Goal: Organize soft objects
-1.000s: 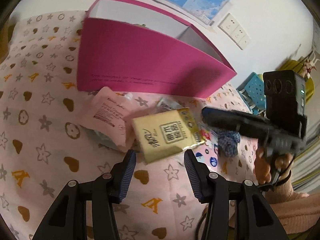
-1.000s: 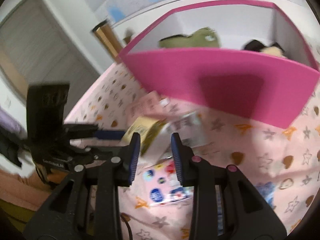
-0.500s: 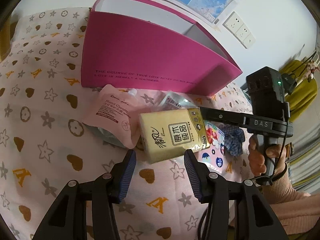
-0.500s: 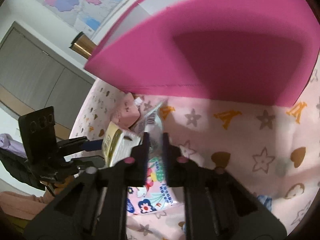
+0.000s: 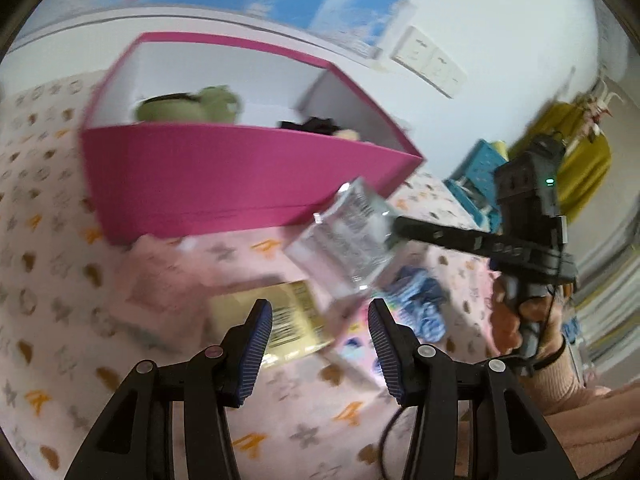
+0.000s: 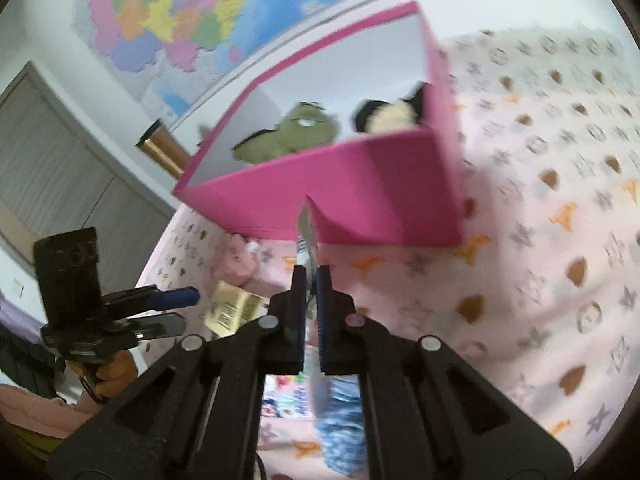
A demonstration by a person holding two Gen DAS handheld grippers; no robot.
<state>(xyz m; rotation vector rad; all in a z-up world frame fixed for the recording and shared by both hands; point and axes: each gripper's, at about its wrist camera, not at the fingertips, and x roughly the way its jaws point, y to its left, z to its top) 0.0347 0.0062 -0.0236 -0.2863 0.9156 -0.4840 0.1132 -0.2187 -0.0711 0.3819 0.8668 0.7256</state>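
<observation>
Pink box (image 5: pixel 224 184) sits open-topped at the back of the patterned cloth (image 5: pixel 60 280), green plush (image 5: pixel 188 108) already inside, so it reads as the drop bin. Left gripper (image 5: pixel 320 344) part open, empty, hovering over the yellow tissue pack (image 5: pixel 288 320), likely next pick. Right gripper (image 6: pixel 311 280) clamped on the edge of the clear foil packet (image 5: pixel 344 240); its jaws have just closed on it. Since a second ago: packet lifted off the pile, now in the air near the box's front corner.

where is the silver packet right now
In the left wrist view the silver packet hangs right of centre, pinched by the right hand-held gripper, off the cloth just before the pink box.
</observation>
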